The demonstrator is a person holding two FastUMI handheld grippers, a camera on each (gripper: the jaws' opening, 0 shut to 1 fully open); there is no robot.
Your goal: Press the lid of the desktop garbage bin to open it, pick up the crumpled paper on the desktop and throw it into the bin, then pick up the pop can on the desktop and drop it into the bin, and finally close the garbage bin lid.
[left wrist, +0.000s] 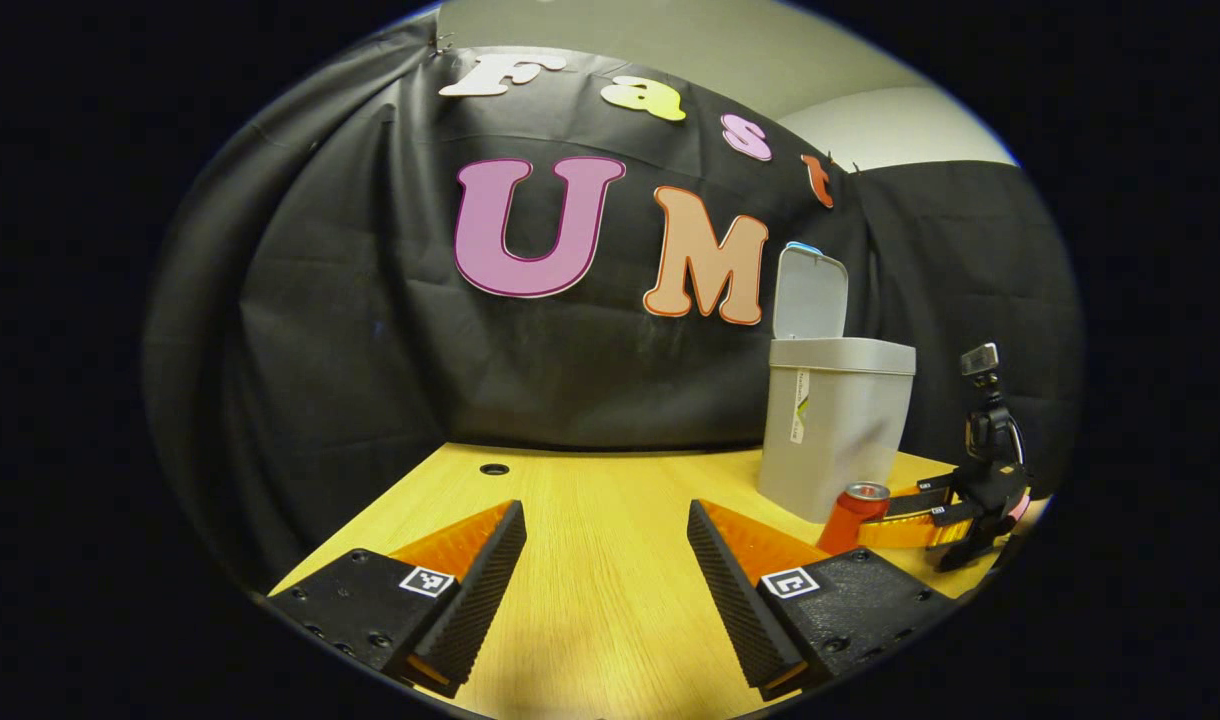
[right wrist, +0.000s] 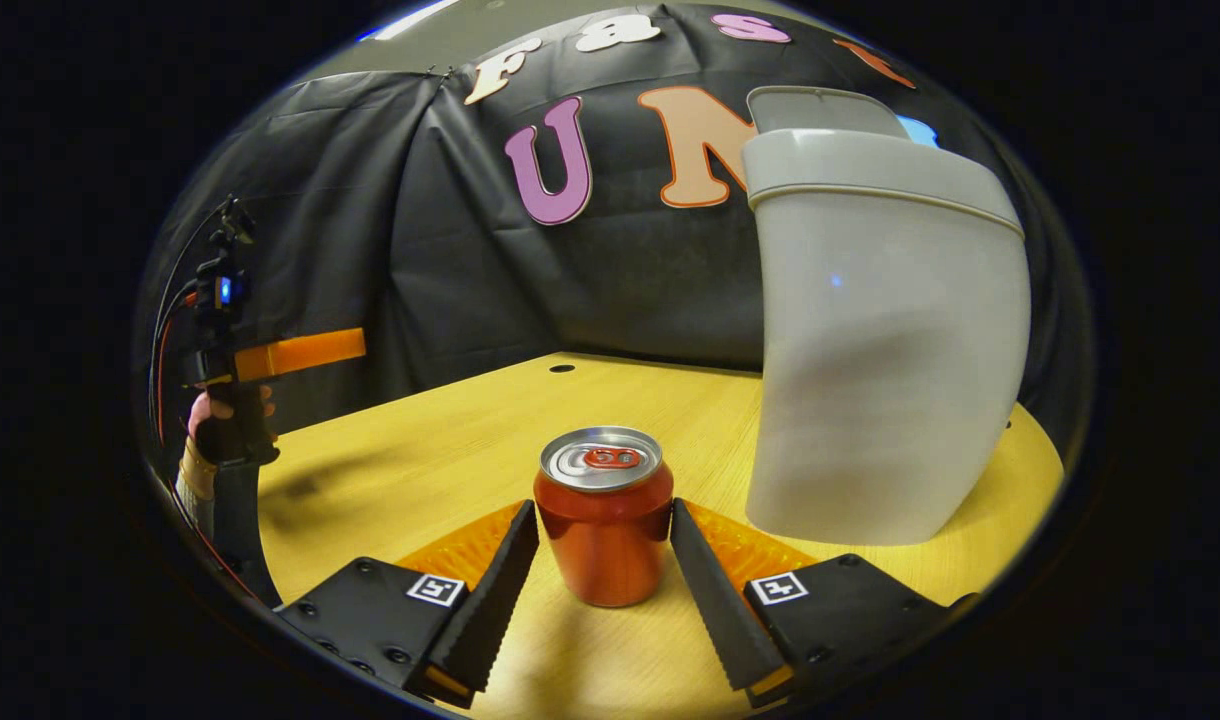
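Can step in hand. Right gripper [right wrist: 603, 545] spread around upright can [right wrist: 603, 520], not yet pinching; bin [right wrist: 885, 340] just beside, lid [left wrist: 810, 293] up. Left gripper [left wrist: 605, 570] spread, idle over desk [left wrist: 590, 500]. Next: squeeze, lift, drop into bin.

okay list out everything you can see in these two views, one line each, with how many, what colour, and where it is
garbage bin: one, grey, standing on the table near the back wall, to the right of the can in the right gripper view
bin lid: one, grey, standing upright and open above the bin
pop can: one, red with a silver top, upright on the table between the right gripper's fingers
table: one, light yellow wood, with a small dark hole near its back edge
left gripper: one, open, over bare table
right gripper: one, fingers either side of the can, a small gap showing on each side
hand: one, holding the left gripper's handle, at the left of the right gripper view
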